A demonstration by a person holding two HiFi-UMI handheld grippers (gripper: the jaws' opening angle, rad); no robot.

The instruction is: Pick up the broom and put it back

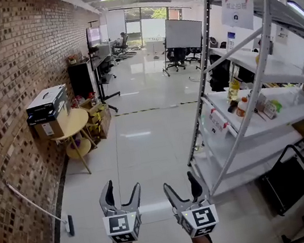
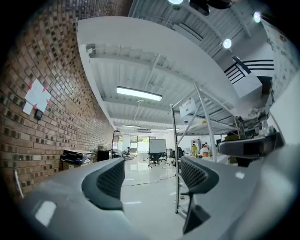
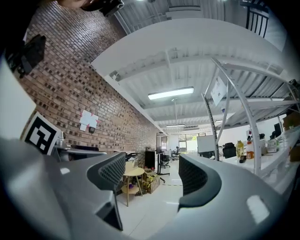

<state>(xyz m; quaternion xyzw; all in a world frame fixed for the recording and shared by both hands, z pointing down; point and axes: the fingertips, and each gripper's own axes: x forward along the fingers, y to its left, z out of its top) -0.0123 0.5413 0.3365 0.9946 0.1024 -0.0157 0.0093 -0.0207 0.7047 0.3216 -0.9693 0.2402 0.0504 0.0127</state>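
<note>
The broom leans on the brick wall at the left of the head view, its pale handle slanting down to a dark head on the floor. Both grippers are held low at the bottom centre, well to the right of the broom. My left gripper is open with nothing between its jaws; in the left gripper view the left gripper shows only bare floor in the gap. My right gripper is also open and empty, and in the right gripper view the right gripper points along the room.
A small round wooden table with stacked boxes stands by the wall ahead of the broom. A tall white metal shelf rack holding bottles fills the right side, with a black frame beside it. Glossy floor runs towards a whiteboard.
</note>
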